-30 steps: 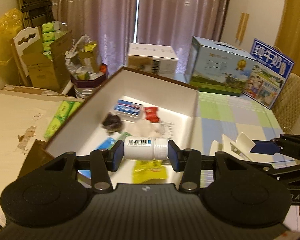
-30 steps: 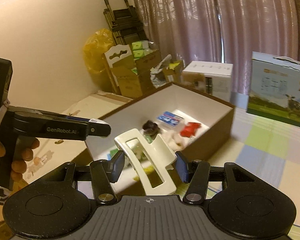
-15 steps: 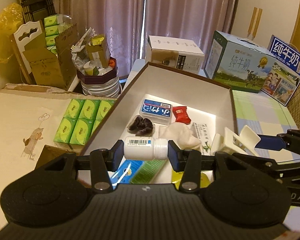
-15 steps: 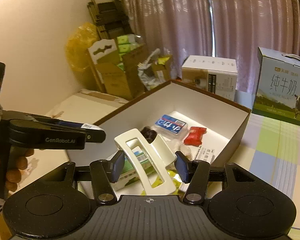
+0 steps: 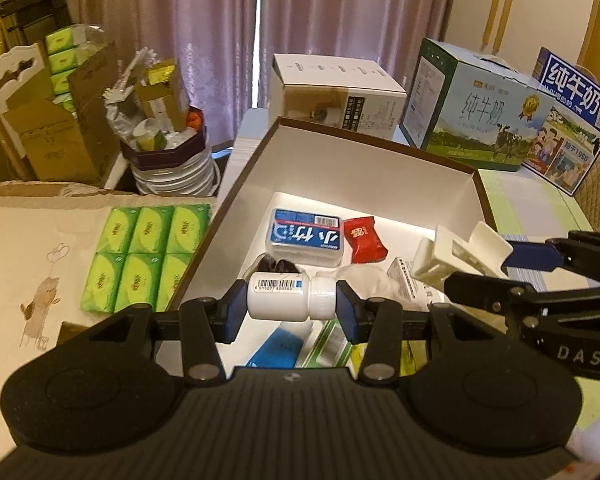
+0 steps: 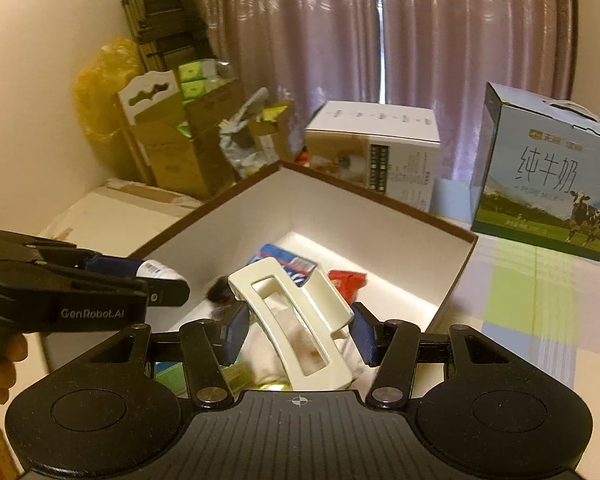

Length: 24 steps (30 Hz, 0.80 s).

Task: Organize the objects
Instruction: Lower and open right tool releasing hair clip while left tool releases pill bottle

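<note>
- Curtains (image 5: 204,40) hang behind a crowded table, with milk cartons (image 5: 476,108) at 1 o'clock in my left view and a white carton (image 5: 336,88) at 12.
- My left tongs (image 5: 291,300) are clamped end to end on a white pill bottle (image 5: 288,298), which lies sideways between the pads with its cap toward 3 o'clock, held above the near part of the open box (image 5: 372,176).
- My right tongs (image 6: 298,330) grip a cream hair claw (image 6: 300,320) that stands tilted between the pads, also over the box; in the left view it shows at 3 o'clock.
- Already lying in the box, as I judge it: a blue floss case (image 5: 305,236) at 12 o'clock from the bottle, a red packet (image 5: 364,238) just beside it at 1, a dark fuzzy thing (image 5: 278,266) right behind the bottle, plus white cloth (image 6: 284,344), a leaflet and blue and green packs under my tongs.
- Several things are stowed, so I judge the task well along; these 2 are not yet released.
- Left to do: lower and let go of both. I cannot tell whether anything else waits outside.
- Green tissue packs (image 5: 144,254) sit at 9 o'clock outside the box; whether they belong to the job is unclear.
</note>
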Available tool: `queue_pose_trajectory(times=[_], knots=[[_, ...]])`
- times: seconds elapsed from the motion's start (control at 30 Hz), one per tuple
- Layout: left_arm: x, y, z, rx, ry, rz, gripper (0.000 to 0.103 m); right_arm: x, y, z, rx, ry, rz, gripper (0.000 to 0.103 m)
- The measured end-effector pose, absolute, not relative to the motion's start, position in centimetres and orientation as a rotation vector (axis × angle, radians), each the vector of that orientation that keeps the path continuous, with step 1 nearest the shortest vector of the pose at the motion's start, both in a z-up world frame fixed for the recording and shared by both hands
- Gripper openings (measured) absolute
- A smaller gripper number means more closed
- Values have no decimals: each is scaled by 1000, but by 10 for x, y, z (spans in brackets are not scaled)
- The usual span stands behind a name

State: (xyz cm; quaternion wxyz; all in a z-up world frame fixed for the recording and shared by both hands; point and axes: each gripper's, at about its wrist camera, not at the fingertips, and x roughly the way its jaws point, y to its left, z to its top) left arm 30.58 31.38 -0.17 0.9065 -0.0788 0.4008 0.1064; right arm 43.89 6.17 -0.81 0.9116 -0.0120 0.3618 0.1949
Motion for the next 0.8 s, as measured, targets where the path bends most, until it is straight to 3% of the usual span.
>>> queue_pose_trajectory(times=[0.7,0.73,0.8], knots=[[394,324,-58,-113,895,107,42,509,56,-44,-92,771,294,51],[395,324,-58,-114,891,99,45,511,57,-45,-99,773,294,51],[397,324,-58,-112,880,94,61,514,57,-47,-110,773,292,51]])
